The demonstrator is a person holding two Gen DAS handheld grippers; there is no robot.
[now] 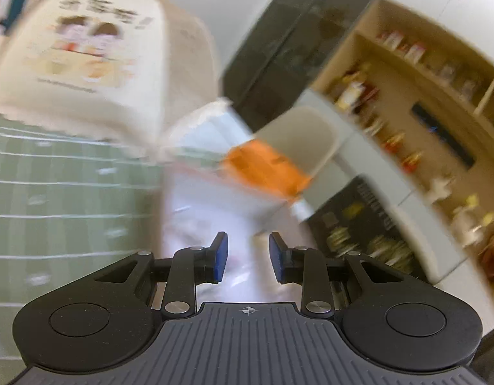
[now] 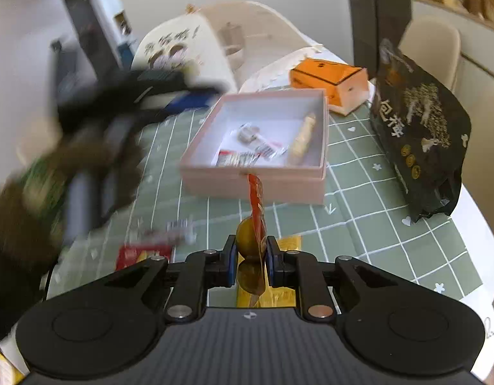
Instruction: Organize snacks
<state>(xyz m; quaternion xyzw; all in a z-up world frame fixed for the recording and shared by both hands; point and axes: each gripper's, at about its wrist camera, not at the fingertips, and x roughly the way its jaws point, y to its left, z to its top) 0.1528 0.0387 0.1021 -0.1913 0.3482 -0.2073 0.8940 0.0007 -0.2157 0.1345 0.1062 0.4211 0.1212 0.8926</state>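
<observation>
My right gripper [image 2: 250, 253] is shut on a red-and-gold snack packet [image 2: 255, 211] and holds it above the green checked tablecloth [image 2: 375, 224], just in front of a pink open box [image 2: 253, 183]. The box holds several wrapped snacks [image 2: 247, 150]. More packets lie on the cloth by the gripper: a red one [image 2: 141, 253] and a yellow one [image 2: 288, 243]. My left gripper [image 1: 248, 253] is open and empty, over the blurred pink box [image 1: 208, 211]; it shows as a dark blur in the right wrist view [image 2: 96, 147].
An orange carton [image 2: 330, 80] stands behind the box, also blurred in the left wrist view [image 1: 266, 166]. A tall dark snack bag [image 2: 420, 134] stands at the right. A white printed cloth cover [image 2: 186, 48] is at the back, with chairs [image 2: 432, 45] beyond.
</observation>
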